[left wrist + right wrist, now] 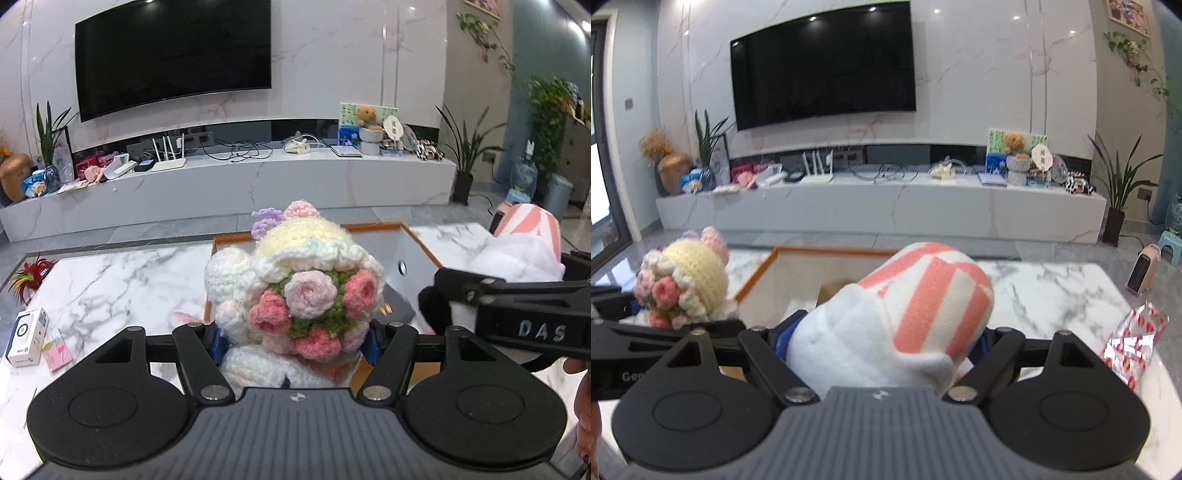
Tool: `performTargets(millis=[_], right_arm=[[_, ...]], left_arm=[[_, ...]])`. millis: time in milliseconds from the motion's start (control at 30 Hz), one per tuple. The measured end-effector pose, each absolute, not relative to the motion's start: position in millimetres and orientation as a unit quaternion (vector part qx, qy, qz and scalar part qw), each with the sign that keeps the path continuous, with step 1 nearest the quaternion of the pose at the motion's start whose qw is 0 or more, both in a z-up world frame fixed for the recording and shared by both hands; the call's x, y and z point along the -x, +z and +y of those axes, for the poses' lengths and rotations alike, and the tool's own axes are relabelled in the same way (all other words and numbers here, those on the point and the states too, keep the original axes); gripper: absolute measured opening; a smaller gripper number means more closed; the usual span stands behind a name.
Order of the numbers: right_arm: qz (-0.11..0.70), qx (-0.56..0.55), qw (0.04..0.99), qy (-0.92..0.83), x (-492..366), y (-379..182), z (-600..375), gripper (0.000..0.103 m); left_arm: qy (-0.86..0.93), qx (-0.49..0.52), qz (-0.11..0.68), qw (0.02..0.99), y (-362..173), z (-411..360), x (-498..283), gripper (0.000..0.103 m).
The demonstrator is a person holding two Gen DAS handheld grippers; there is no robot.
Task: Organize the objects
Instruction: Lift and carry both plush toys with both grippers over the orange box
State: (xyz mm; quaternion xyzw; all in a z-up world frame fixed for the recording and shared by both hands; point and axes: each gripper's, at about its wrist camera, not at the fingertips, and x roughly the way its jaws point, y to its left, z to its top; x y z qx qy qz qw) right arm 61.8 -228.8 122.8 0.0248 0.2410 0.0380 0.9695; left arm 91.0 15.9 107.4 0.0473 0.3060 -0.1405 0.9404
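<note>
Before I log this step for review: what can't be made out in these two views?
- Left wrist view: the box floor, hidden behind the crochet doll.
- Right wrist view: the box interior, mostly blocked by the striped plush.
- Both views: finger pads, covered by the toys.
- Left wrist view: text on the small white carton, too small.

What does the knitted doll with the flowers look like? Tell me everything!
The knitted doll is soft yarn, white and fluffy, with a pale yellow hat trimmed in a white ruffle. Small lilac and pink bits sit on top of the hat. In front is a bunch of pink yarn roses with green between them. The left gripper has its jaws shut on the doll's sides, holding it up above the marble table, in front of the open box.
</note>
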Motion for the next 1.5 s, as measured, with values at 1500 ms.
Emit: performTargets(millis=[1500], right_arm=[[0.411,-0.071,0.908,0.051,-309,22,-232,0.085]], left_arm=[[-0.104,-0.051,0.451,0.885,15,-11,-257,0.076]])
